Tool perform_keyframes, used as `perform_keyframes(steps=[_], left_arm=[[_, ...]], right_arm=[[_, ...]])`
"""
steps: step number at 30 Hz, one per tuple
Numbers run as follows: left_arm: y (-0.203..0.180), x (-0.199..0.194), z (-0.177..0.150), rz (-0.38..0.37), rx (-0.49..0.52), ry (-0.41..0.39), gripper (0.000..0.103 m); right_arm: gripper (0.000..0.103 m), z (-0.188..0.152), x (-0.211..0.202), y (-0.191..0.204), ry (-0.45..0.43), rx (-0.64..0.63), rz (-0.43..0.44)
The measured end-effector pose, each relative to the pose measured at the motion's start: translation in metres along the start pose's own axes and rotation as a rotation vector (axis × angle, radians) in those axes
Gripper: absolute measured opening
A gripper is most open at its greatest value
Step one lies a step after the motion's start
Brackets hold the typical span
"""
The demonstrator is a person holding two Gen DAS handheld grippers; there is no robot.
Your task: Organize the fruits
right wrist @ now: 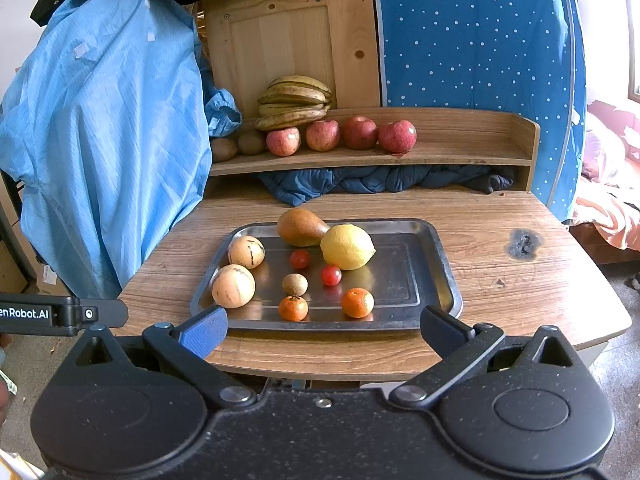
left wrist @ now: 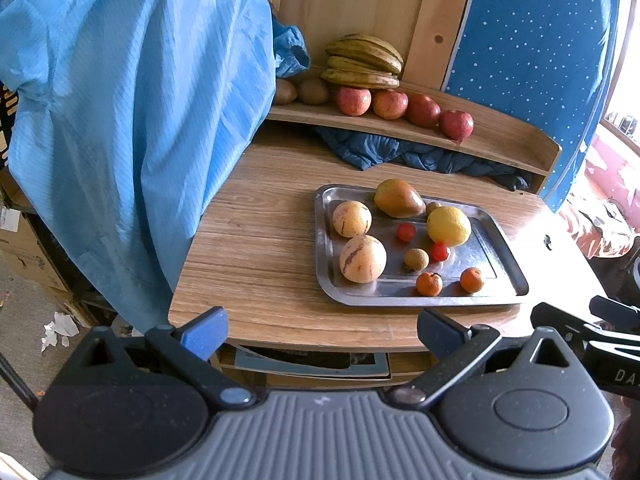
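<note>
A steel tray [right wrist: 436,264] [left wrist: 508,264] sits on the wooden table. It holds a lemon [right wrist: 347,246] [left wrist: 448,225], a pear [right wrist: 301,226] [left wrist: 398,198], two striped pale melons [right wrist: 233,285] [left wrist: 362,258], two cherry tomatoes [right wrist: 331,275], two mandarins [right wrist: 357,302] [left wrist: 429,283] and small brown fruits [right wrist: 295,284]. The shelf behind holds apples [right wrist: 360,132] [left wrist: 390,104], bananas [right wrist: 294,102] [left wrist: 362,60] and kiwis [right wrist: 251,142]. My left gripper [left wrist: 322,334] and right gripper [right wrist: 323,330] are both open and empty, in front of the table's near edge.
A blue garment [right wrist: 104,132] [left wrist: 132,112] hangs at the left over the table's edge. A dark blue quilt [right wrist: 380,180] is stuffed under the shelf. A dotted blue curtain [right wrist: 476,40] stands at the right. The table [right wrist: 524,245] has a burn mark.
</note>
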State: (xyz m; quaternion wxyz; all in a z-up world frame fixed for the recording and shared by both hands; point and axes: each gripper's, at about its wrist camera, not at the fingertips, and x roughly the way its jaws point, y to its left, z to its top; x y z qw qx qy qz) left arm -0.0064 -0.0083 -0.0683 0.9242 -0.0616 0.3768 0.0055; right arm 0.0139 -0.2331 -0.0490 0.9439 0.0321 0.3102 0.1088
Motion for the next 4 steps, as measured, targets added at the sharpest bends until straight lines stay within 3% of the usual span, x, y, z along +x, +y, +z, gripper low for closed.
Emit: perform_keyframes(steps=[4], left_arm=[[-0.0002, 0.0003, -0.0001, 0.001, 0.002, 0.002, 0.102]], right_arm=[[0.102, 0.0, 0.0, -0.0001, 0.0, 0.0, 0.0]])
